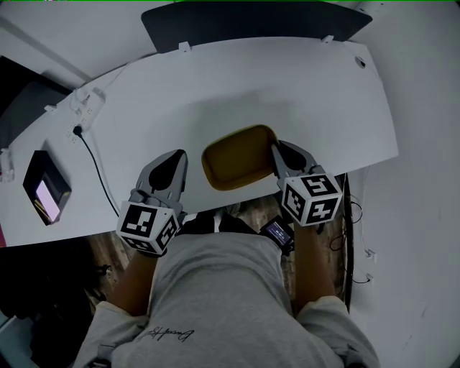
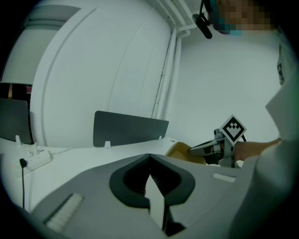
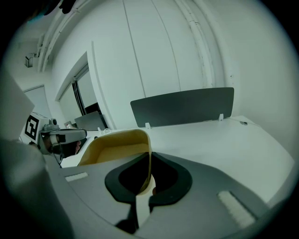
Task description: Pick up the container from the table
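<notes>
Mustard-yellow shallow plastic container w/ rounded corners (image 1: 241, 157) is at the near edge of the white curved table (image 1: 251, 79), between the two grippers. Can't tell if its base rests on the tabletop or is just off it.

R gripper (image 3: 145, 189): jaws narrow, pinched on the container's right wall, rim running up between them. L gripper (image 2: 149, 161): jaws together, nothing in them; it sits just left of the container, not touching.

Far edge: dark grey divider panel (image 1: 251, 21). Left side: white power strip (image 1: 86, 100) w/ black cable (image 1: 97, 169), and a black box (image 1: 47, 188) w/ a pale face, near the table edge.

Writing: each gripper's cube carries black-and-white square markers, no letters. The person's grey shirt (image 1: 215, 287) has a cursive line across it, too small to read. No brand legible on the container.
</notes>
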`<state>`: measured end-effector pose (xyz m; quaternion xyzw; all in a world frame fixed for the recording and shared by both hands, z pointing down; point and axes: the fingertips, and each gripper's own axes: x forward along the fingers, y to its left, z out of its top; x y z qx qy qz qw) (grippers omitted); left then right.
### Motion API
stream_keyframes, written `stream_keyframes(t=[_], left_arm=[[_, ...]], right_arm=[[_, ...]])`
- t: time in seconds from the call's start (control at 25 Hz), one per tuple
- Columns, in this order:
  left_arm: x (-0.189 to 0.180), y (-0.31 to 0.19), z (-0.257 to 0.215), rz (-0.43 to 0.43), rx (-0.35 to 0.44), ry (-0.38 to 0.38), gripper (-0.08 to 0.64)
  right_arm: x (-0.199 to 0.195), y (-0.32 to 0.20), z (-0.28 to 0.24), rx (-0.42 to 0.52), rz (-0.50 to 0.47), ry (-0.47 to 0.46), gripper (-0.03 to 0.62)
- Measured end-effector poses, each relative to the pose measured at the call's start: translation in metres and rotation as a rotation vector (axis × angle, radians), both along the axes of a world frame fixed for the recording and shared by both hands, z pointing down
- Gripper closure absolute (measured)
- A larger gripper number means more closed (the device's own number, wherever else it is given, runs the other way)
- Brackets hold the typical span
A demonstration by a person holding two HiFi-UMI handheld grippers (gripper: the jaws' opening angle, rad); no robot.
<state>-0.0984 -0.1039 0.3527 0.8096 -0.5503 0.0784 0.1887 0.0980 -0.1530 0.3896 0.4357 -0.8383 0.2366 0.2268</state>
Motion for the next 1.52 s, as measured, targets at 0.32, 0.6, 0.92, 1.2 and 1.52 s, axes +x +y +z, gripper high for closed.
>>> stream_keyframes(t=[0.32,0.6,0.92,1.2,1.52], left_arm=[[0.002,0.004,-0.010,-0.008,0.023,0.003,0.565],[0.005,0.008,-0.017,-0.010,0.033,0.003,0.565],[0.011,0.008,-0.020,-0.009,0.038,0.001,0.565],[0.010,0.008,-0.023,-0.015,0.042,-0.005,0.565],[0.009,0.009,-0.025,-0.016,0.042,-0.007,0.565]], right_arm=[[0.000,0.010,-0.006,-0.009,0.006,-0.040,0.568],[0.001,0.017,-0.014,-0.009,0.004,-0.050,0.568],[0.003,0.019,-0.017,-0.011,0.001,-0.063,0.568],[0.001,0.018,-0.018,-0.010,-0.003,-0.073,0.568],[0.000,0.017,-0.017,-0.009,-0.005,-0.072,0.568]])
